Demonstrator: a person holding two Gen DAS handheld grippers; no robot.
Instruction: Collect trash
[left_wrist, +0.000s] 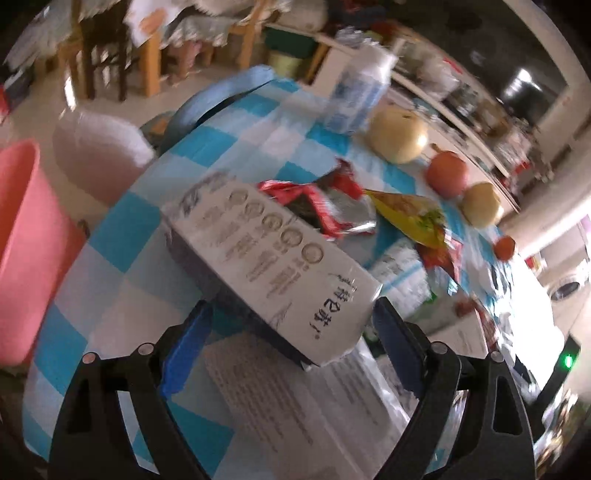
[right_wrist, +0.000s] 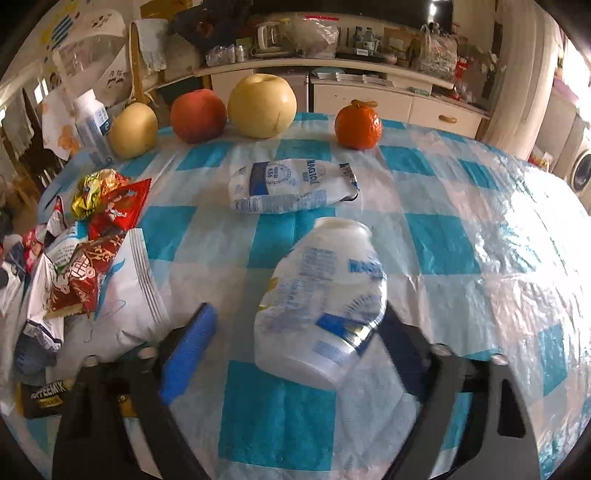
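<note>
A: What is the left gripper (left_wrist: 291, 325) doing?

B: Its black jaws with blue pads are spread wide. A long grey-and-white printed cardboard box (left_wrist: 273, 266) lies slanted between them on the blue-and-white checked plastic tablecloth (left_wrist: 118, 266), close to the table's left edge. The near end of the box sits between the pads, but whether either pad touches it is hard to tell in the blur.

A: And past the box?

B: A crumpled red-and-silver foil wrapper (left_wrist: 325, 206) and a yellow snack packet (left_wrist: 410, 218) lie just beyond it. Off the left edge stand a pink plastic bin (left_wrist: 26, 251) and a bin lined with a white bag (left_wrist: 99, 155).

A: The right gripper (right_wrist: 295, 332)?

B: Also standing apart. A crushed white plastic bottle with blue print (right_wrist: 325, 302) lies between its fingers; the right finger looks to be against the bottle, while the left blue pad (right_wrist: 192, 347) is clear of it, so nothing is pinched.

A: What else is on that side?

B: A flattened white-and-blue pouch (right_wrist: 291, 184) lies farther in, toward the middle. Along the far edge stand two yellow pears (right_wrist: 262, 105), a red apple (right_wrist: 198, 115) and an orange mandarin (right_wrist: 358, 125). A heap of red, gold and white wrappers (right_wrist: 85, 266) crowds the left edge.
</note>
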